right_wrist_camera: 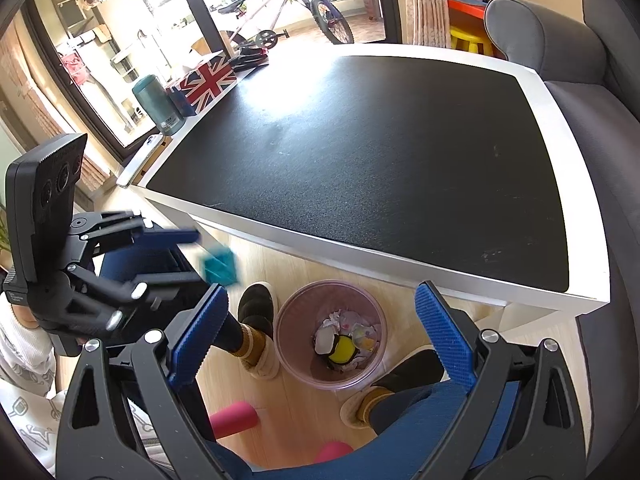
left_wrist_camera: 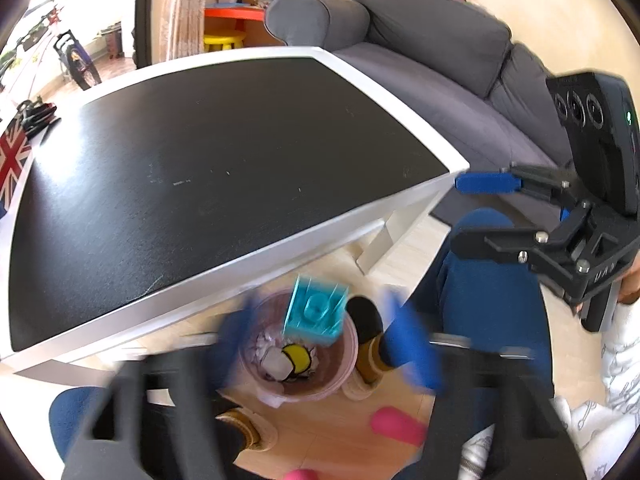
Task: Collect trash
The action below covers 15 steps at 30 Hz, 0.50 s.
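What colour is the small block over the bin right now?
Teal: the ridged plastic block above the translucent pink waste bin. Clearest in the left wrist view.

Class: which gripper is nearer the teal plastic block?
Left. The left gripper is open just around the teal plastic block, above the pink bin; the right gripper is open, off to the side.

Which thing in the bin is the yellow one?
The round ball, down in the pink bin. It is bright yellow with a dark band, while the crumpled papers and the flat white piece beside it are pale.
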Each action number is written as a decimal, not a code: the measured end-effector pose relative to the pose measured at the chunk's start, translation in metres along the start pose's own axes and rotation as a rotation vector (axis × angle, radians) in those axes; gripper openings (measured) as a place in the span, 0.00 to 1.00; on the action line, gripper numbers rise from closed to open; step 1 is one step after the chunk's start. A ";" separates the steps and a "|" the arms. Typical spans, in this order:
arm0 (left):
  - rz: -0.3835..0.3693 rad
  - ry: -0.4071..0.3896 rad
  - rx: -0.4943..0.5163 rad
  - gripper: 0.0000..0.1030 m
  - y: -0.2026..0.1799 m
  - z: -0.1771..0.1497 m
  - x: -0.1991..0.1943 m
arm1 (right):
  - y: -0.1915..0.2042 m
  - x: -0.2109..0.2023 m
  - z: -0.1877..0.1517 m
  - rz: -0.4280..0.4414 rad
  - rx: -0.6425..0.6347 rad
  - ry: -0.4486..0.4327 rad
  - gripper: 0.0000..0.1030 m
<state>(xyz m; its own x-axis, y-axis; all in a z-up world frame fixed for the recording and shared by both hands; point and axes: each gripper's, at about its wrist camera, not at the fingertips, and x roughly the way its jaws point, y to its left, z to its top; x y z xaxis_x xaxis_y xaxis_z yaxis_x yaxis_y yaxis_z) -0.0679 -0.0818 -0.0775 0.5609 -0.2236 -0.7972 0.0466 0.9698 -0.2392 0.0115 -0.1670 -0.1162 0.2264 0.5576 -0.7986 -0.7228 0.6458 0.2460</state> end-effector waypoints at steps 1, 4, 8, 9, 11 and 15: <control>0.004 -0.011 -0.006 0.89 0.000 0.000 -0.001 | 0.000 0.000 0.000 0.000 0.001 0.000 0.90; 0.026 -0.003 -0.019 0.93 0.003 0.001 0.001 | -0.002 0.001 0.000 -0.001 0.006 0.003 0.90; 0.031 -0.002 -0.029 0.93 0.005 0.002 0.001 | -0.002 0.002 0.000 0.000 0.008 0.004 0.90; 0.031 -0.001 -0.030 0.93 0.005 0.003 0.002 | -0.001 0.002 -0.001 0.000 0.007 0.005 0.90; 0.033 -0.002 -0.033 0.93 0.005 0.002 0.001 | -0.001 0.003 0.000 0.001 0.007 0.006 0.90; 0.035 -0.002 -0.041 0.93 0.006 0.001 0.000 | 0.000 0.004 0.000 0.003 0.004 0.006 0.90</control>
<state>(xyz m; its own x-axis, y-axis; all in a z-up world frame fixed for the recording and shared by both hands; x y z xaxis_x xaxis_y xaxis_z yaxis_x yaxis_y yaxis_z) -0.0664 -0.0755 -0.0783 0.5635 -0.1892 -0.8041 -0.0069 0.9723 -0.2336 0.0121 -0.1645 -0.1194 0.2204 0.5565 -0.8011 -0.7209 0.6461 0.2505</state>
